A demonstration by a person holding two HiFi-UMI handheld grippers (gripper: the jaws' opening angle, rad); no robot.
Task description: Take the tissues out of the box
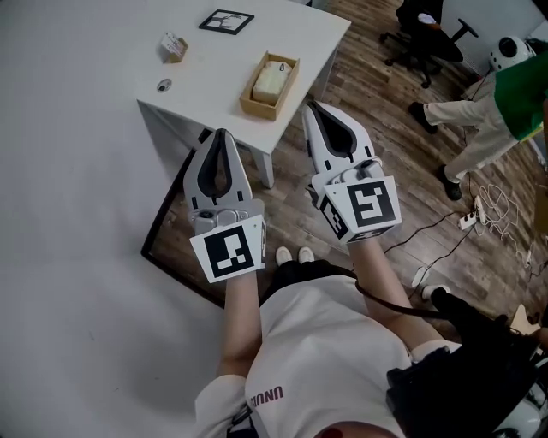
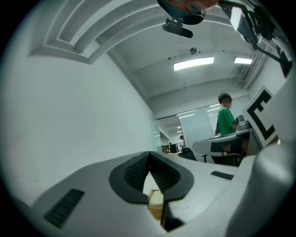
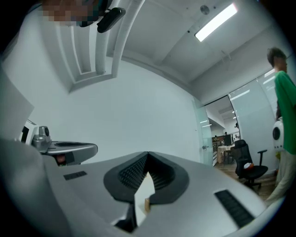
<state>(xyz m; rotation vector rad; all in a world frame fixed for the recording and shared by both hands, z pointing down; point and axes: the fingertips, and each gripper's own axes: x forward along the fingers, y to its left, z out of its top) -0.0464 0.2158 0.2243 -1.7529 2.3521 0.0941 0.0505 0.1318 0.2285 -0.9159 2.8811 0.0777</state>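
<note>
A shallow wooden box (image 1: 289, 79) lies on the small white table (image 1: 214, 81), near its right edge. A pale folded stack of tissues (image 1: 270, 79) fills it. Both grippers hang in the air short of the table, pointed at it. My left gripper (image 1: 223, 134) is shut and empty, its tip level with the table's front corner. My right gripper (image 1: 312, 109) is also shut and empty, just right of the box and off the table's edge. In the left gripper view the box (image 2: 155, 204) shows through the gap below the closed jaws (image 2: 149, 155).
On the table also sit a small card box (image 1: 174, 46), a square marker card (image 1: 226, 21) and a round disc (image 1: 163, 85). A dark frame (image 1: 163, 231) lies on the floor below. A person in green (image 1: 505, 94), an office chair (image 1: 424, 34) and cables (image 1: 469, 221) are on the right.
</note>
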